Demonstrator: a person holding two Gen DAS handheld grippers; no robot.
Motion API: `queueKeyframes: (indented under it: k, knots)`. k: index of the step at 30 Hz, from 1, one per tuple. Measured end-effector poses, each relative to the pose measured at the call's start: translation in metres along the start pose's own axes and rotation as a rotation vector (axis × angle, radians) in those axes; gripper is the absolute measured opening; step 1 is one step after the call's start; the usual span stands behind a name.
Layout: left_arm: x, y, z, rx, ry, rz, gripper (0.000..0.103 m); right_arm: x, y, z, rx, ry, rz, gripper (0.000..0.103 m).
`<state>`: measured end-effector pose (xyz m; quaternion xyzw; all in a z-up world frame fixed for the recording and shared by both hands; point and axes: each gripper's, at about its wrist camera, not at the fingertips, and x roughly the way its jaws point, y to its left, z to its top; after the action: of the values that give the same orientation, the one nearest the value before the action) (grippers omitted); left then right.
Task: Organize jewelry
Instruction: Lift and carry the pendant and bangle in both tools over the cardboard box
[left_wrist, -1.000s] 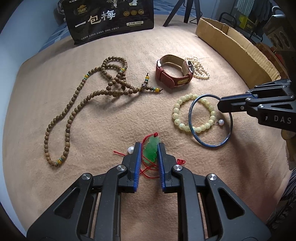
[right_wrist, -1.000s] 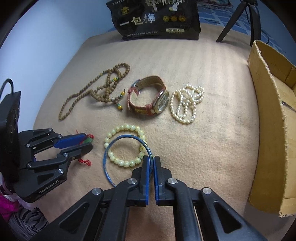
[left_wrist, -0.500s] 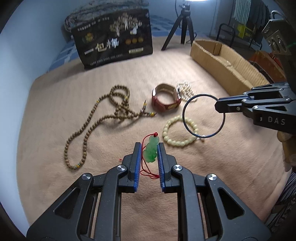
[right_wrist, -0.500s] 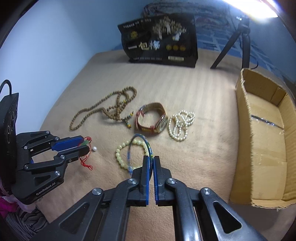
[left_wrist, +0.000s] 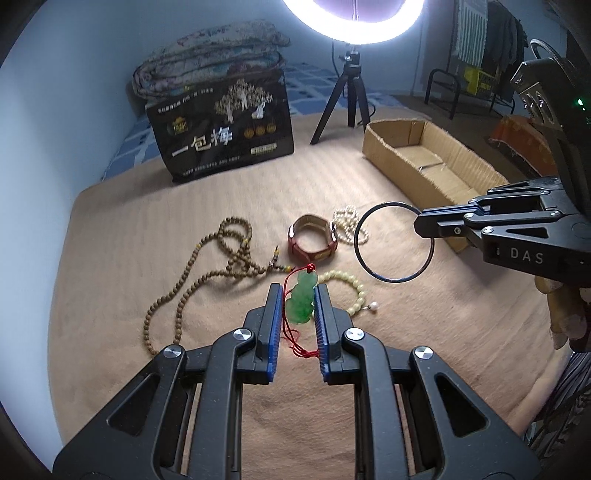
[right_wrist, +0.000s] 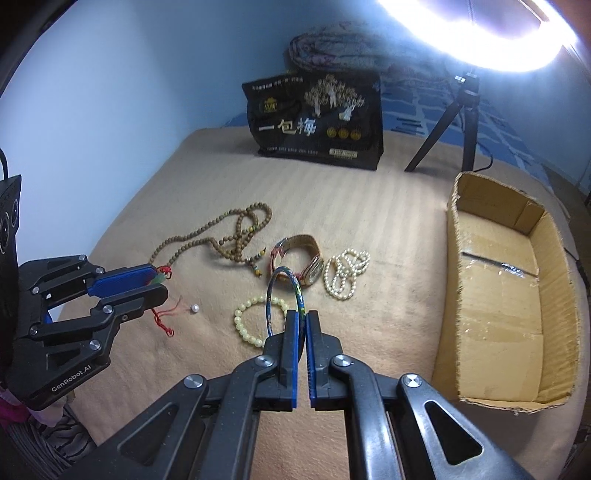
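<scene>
My left gripper (left_wrist: 298, 291) is shut on a green jade pendant (left_wrist: 303, 301) with a red cord (left_wrist: 291, 332), held above the tan blanket; it also shows in the right wrist view (right_wrist: 157, 282). My right gripper (right_wrist: 302, 317) is shut on a thin blue bangle (right_wrist: 284, 280), lifted off the blanket; the bangle also shows in the left wrist view (left_wrist: 393, 278). On the blanket lie a yellow bead bracelet (right_wrist: 245, 325), a brown bead necklace (left_wrist: 207, 273), a red-strap watch (left_wrist: 314, 242) and a pearl string (right_wrist: 345, 275).
An open cardboard box (right_wrist: 509, 295) stands at the right edge of the blanket. A black printed bag (right_wrist: 316, 123) stands at the back, with a tripod (right_wrist: 452, 122) and ring light beside it. A folded quilt (left_wrist: 210, 70) lies behind the bag.
Both grippers have risen from the blanket with their items. The bangle has come off the yellow bracelet and the pendant's cord now hangs free.
</scene>
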<state>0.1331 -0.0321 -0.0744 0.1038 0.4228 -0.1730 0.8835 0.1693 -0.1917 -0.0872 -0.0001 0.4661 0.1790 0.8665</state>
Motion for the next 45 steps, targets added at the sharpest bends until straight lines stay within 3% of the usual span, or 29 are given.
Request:
queueKeyframes:
  k: [11,23,45]
  knots:
    - [-0.023,-0.024,0.019,0.021,-0.084,-0.029,0.015,-0.037,-0.023,0.004,0.043,-0.078,-0.029,0.001]
    - [-0.024,-0.064,0.037,0.056,-0.115,-0.086,0.015,-0.066,-0.067,-0.002,0.105,-0.121,-0.094,0.001]
    - [0.034,-0.155,0.077,0.070,-0.071,-0.243,0.015,-0.093,-0.171,-0.022,0.278,-0.140,-0.229,0.001]
